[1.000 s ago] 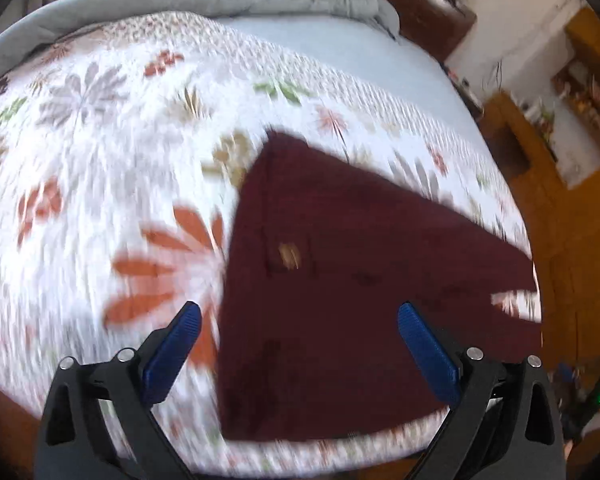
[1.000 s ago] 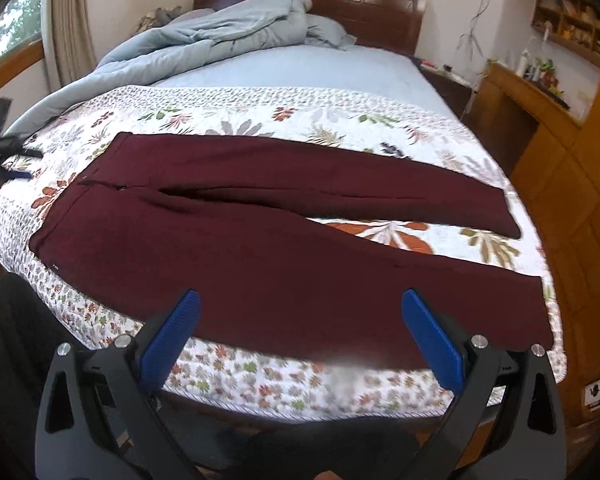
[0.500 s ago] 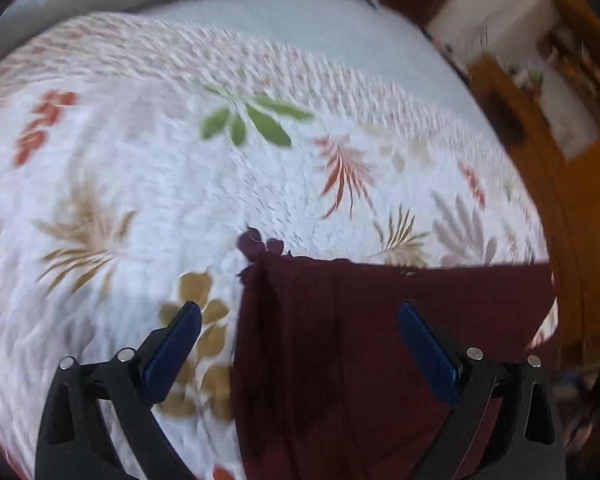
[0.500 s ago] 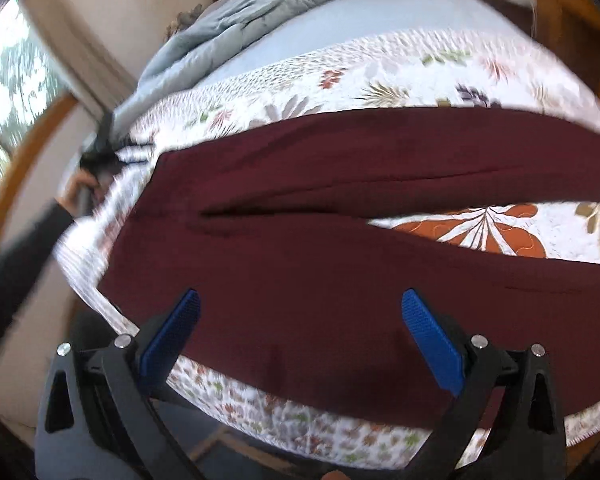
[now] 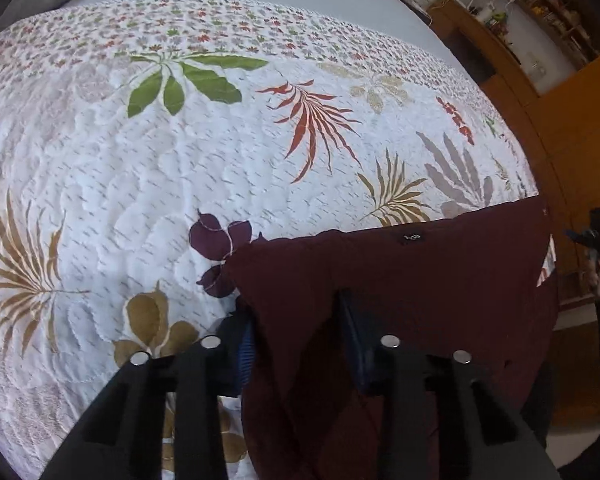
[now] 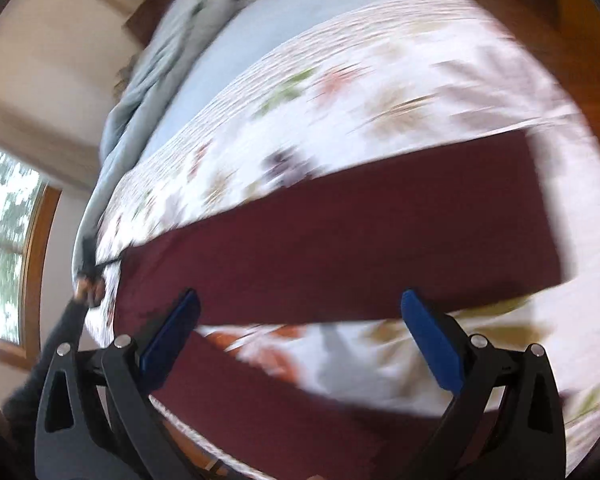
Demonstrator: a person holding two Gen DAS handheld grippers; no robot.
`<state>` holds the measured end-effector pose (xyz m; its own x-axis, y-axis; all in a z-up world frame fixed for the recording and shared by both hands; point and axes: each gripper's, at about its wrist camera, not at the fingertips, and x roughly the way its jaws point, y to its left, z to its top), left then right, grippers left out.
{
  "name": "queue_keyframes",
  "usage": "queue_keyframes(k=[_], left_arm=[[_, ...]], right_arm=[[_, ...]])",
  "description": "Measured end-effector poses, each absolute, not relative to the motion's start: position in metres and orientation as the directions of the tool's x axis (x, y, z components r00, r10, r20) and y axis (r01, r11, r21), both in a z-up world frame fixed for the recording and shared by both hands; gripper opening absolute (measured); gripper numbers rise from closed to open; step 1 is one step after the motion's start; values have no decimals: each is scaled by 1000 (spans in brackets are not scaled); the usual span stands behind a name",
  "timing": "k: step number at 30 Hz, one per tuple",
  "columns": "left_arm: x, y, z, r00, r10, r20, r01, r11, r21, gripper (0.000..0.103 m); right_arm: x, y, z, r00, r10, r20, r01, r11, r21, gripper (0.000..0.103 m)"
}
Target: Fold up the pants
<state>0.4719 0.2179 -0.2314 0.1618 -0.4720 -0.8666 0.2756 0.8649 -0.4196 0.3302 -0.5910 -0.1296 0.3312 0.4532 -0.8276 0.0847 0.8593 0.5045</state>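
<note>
Dark maroon pants (image 5: 400, 280) lie flat on a floral quilt. In the left wrist view my left gripper (image 5: 296, 328) is shut on the pants' far waist corner, cloth bunched between its blue pads. In the blurred right wrist view the far leg (image 6: 340, 248) runs across the middle and the near leg (image 6: 260, 404) lies below it. My right gripper (image 6: 300, 332) is open and empty above the gap between the legs. My left gripper also shows small at the far left (image 6: 88, 256).
The white floral quilt (image 5: 180, 160) covers the bed. A crumpled grey-blue duvet (image 6: 156, 68) lies at the head end. Wooden cabinets (image 5: 560, 120) stand beside the bed. A window (image 6: 4, 240) is on the left wall.
My left gripper moved forward to the waist corner and shut on it. My right gripper swept right along the legs toward the hems, staying open.
</note>
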Motion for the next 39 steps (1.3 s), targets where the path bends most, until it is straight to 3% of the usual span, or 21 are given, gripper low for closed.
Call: queue_keyframes(k=[6, 16, 20, 22, 23, 25, 26, 27, 30, 39], left_arm=[[477, 217, -239, 147, -471, -870, 232, 871, -432, 37], [484, 212, -244, 143, -462, -875, 138, 885, -444, 47], [480, 211, -242, 173, -441, -881, 118, 897, -426, 44], [478, 210, -241, 186, -418, -889, 114, 908, -403, 37], [477, 210, -241, 193, -413, -890, 109, 911, -399, 31], [476, 211, -238, 208, -417, -885, 94, 909, -406, 23], [475, 209, -237, 217, -404, -889, 93, 915, -393, 21], [473, 205, -235, 228, -379, -897, 98, 926, -366, 20], [467, 199, -223, 275, -337, -900, 90, 941, -325, 18], [432, 202, -159, 412, -352, -840, 63, 931, -360, 16]], right_arm=[[368, -690, -161, 326, 392, -860, 218, 854, 472, 100], [422, -699, -220, 249, 426, -870, 164, 867, 471, 101], [426, -701, -221, 233, 460, -857, 126, 859, 496, 100], [424, -700, -220, 226, 487, -843, 115, 846, 520, 84], [423, -699, -219, 218, 487, -846, 109, 849, 517, 69], [422, -697, -220, 208, 475, -855, 109, 857, 503, 54], [420, -697, -219, 212, 470, -857, 111, 859, 499, 35], [418, -699, -218, 217, 480, -850, 115, 852, 510, 23], [412, -696, -206, 241, 461, -854, 101, 863, 494, 20], [370, -686, -136, 360, 387, -849, 55, 900, 433, 18]])
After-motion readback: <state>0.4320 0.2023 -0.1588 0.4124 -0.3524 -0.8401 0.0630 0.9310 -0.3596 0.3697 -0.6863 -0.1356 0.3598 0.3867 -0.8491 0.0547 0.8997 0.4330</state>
